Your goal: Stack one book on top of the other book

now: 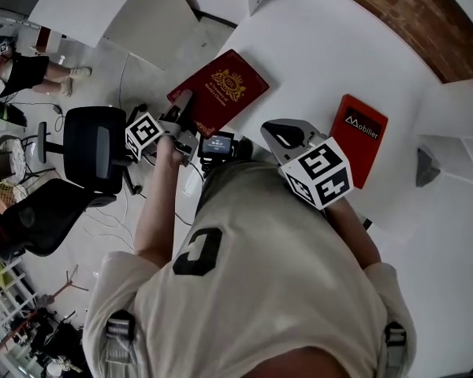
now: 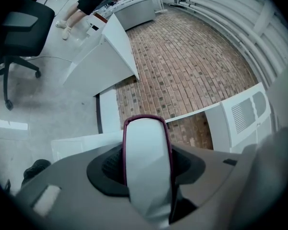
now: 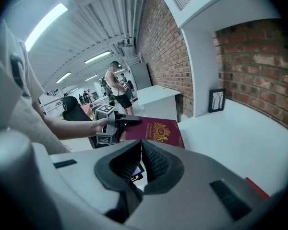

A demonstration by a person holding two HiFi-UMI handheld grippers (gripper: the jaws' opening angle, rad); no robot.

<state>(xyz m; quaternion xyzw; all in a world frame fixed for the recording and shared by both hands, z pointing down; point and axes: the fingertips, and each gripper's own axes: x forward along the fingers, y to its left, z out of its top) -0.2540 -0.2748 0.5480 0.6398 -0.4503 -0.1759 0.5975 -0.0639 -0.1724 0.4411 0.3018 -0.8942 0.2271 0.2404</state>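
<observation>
At the near edge of the white table (image 1: 315, 46), the maroon hardcover book with a gold crest (image 1: 221, 89) sits at an angle, with its near-left corner taken by the left gripper (image 1: 183, 109). The flat red book with white lettering (image 1: 361, 136) lies on the table well apart to the right, near the right gripper (image 1: 280, 132).

Left gripper: jaws clamped on the maroon book's edge. Right gripper: jaws drawn together, nothing between them.

Handling, as judged: the boards look stiff, so the maroon book should not sag. A corner hold, however, lets a fairly heavy book swing and droop, and the smooth cover may slip. A hold midway along a long edge would be sounder. The red book looks thin and flat, a fair base.

Views compared: the left gripper view alone shows the grip edge-on, maroon boards either side of the pale page block (image 2: 146, 166), but no red book. The right gripper view shows the held book side-on and a small dark-framed picture (image 3: 217, 99) by the brick wall. Only the head view shows both books whole. No view settles whether the maroon book's far edge touches the table.
</observation>
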